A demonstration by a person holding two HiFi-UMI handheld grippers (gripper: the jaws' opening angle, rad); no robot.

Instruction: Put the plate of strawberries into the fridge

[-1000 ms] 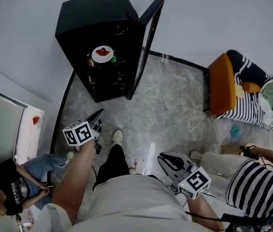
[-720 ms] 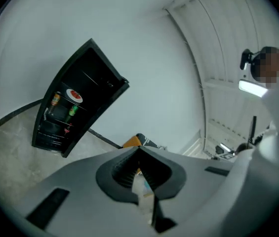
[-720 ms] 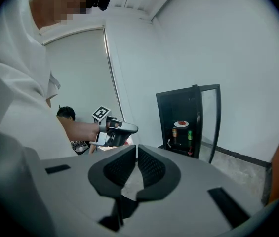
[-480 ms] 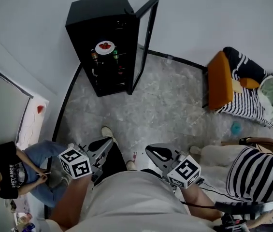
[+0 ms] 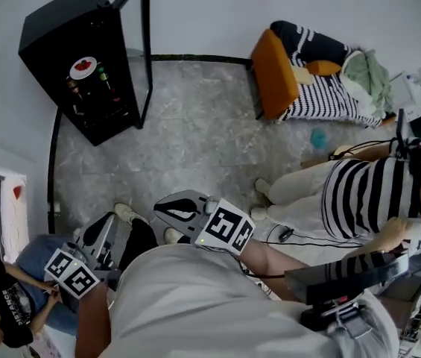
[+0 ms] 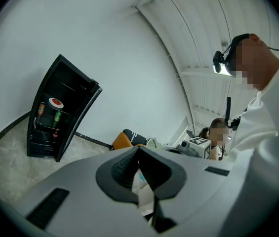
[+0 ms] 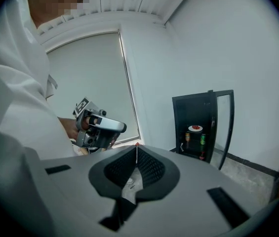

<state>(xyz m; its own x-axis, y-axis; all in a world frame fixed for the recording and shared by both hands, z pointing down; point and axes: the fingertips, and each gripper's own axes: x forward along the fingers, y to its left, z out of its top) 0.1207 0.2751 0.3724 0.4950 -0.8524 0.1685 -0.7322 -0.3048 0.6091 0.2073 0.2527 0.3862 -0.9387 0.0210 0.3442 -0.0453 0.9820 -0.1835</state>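
Well ahead of both grippers, off to their left, the plate of strawberries [image 5: 83, 68] is sitting on a shelf inside the fridge [image 5: 57, 28], so the placing looks done. The left gripper [image 5: 108, 222] and the right gripper [image 5: 164, 206] are hanging close to the body, jaws pressed together and holding nothing. The door [image 5: 145, 51] is standing open, so I think the next move is calling for a walk to it

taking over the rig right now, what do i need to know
Left gripper: jaws shut, empty, held low by the body.
Right gripper: jaws shut, empty, also near the body.
Plate of strawberries: on an upper shelf inside the fridge.
Done: the plate is in the fridge.
Left: the fridge door stands open; closing it is probably the only step remaining.
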